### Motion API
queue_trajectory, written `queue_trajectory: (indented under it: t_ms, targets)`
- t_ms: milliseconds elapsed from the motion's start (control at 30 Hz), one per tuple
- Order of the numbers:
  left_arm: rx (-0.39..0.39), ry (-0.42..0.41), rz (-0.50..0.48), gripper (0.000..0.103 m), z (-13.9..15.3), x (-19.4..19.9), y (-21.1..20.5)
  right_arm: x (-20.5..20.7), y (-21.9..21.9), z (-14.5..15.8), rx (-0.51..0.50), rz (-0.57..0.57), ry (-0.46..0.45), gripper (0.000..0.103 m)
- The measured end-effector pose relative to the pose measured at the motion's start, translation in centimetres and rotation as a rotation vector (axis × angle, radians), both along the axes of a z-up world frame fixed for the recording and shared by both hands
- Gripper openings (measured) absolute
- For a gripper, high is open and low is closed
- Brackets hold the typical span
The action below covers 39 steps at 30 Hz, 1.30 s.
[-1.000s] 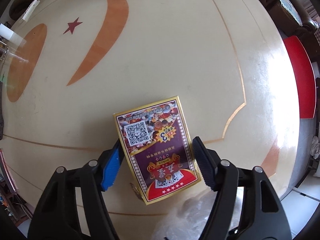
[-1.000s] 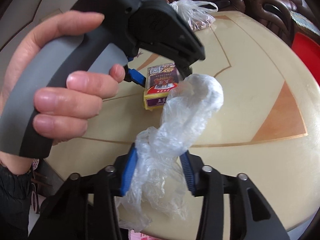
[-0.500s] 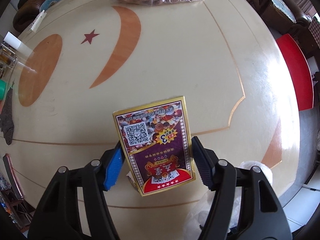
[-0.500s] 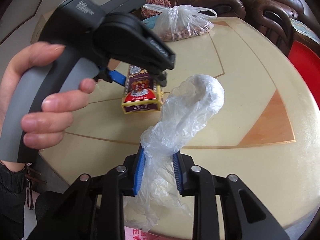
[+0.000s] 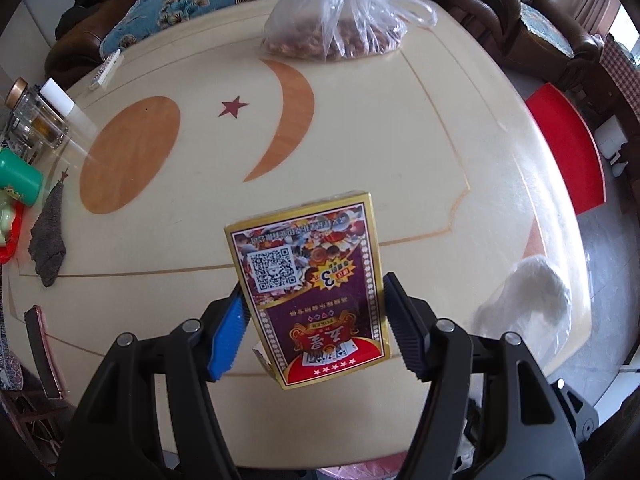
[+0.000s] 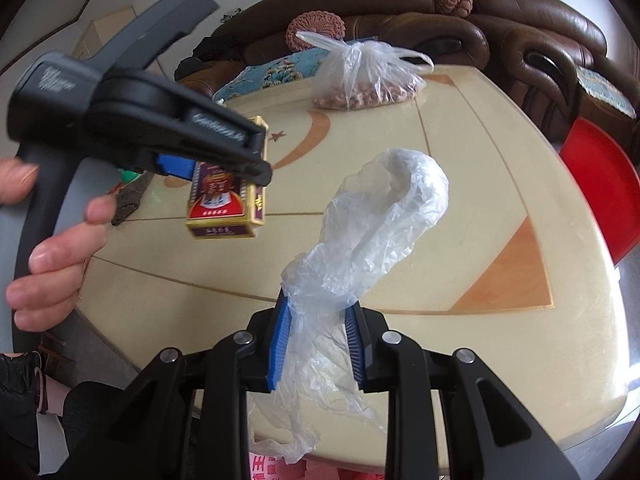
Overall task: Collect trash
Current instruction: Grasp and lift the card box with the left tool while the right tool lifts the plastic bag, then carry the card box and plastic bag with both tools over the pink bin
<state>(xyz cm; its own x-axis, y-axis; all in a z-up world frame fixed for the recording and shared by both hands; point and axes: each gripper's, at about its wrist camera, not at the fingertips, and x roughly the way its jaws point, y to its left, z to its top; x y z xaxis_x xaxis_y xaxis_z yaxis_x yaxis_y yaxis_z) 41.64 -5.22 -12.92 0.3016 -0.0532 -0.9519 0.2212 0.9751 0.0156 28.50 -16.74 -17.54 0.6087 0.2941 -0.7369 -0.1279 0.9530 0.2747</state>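
Gold-edged card box (image 5: pixel 310 300) sits clamped in the left gripper (image 5: pixel 316 326) at lower centre; right gripper (image 6: pixel 318 344) pinches a crumpled plastic bag (image 6: pixel 372 240) above the table (image 6: pixel 500 184).

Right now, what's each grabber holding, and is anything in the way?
Left gripper shut on card box, lifted off table. Right gripper shut on crumpled plastic bag. Nothing between them; tied bag of nuts sits far side.
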Motion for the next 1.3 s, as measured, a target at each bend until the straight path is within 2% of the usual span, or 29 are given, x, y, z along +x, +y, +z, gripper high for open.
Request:
queue_trajectory:
  t_ms: [233, 867, 1067, 1300]
  targets:
    - [-0.01, -0.062, -0.005, 0.064, 2.4, -2.9, 3.9, -1.5, 0.5, 2.1, -0.025, 0.01, -0.032, 0.026]
    - [-0.029, -0.197, -0.038, 0.064, 8.0, -12.5, 6.5, -8.1, 1.5, 8.2, -0.064, 0.023, -0.135, 0.026]
    - [-0.032, -0.231, -0.067, 0.064, 8.7, -16.2, 7.0, -10.6, 1.9, 9.5, -0.079, 0.036, -0.15, 0.026]
    - [-0.054, -0.23, -0.099, 0.064, 7.6, -20.6, 7.2, -13.8, 1.9, 9.9, -0.105, 0.044, -0.145, 0.026]
